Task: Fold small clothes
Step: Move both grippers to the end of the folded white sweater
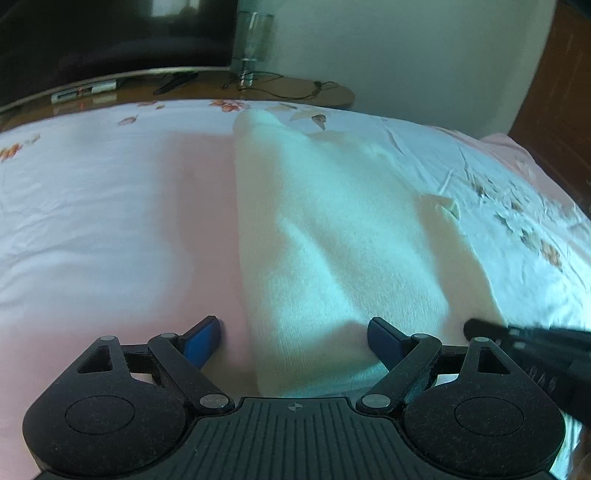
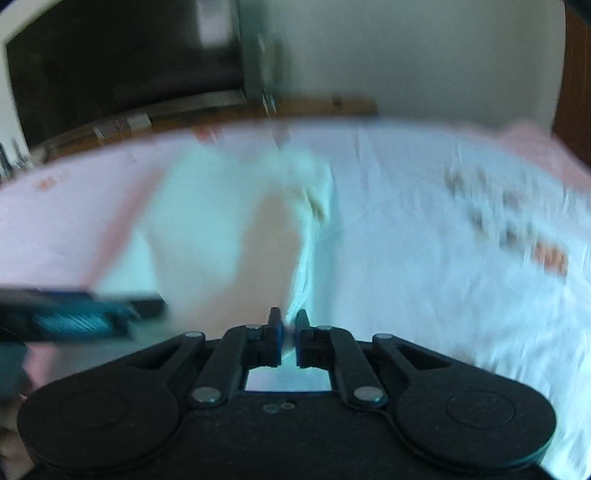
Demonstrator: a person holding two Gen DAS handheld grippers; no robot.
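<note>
A small white knit garment [image 1: 332, 236] lies flat on the bed, running away from me in the left wrist view. My left gripper [image 1: 293, 332] is open, its blue-padded fingers [image 1: 201, 341] straddling the garment's near left edge. My right gripper [image 2: 289, 321] is shut on the garment's near right edge, a thin strip of white cloth [image 2: 303, 266] rising between its fingers; this view is motion-blurred. The right gripper's black tip [image 1: 517, 339] shows low right in the left wrist view. The left gripper shows as a blurred dark bar [image 2: 74, 314] at left in the right wrist view.
The bed carries a white and pink sheet [image 1: 110, 221] with floral print [image 1: 532, 236] at right. Beyond the bed's far edge stand a wooden table [image 1: 258, 86], a glass [image 1: 251, 40], cables and a dark screen [image 1: 110, 33]. A brown door [image 1: 557, 92] is at right.
</note>
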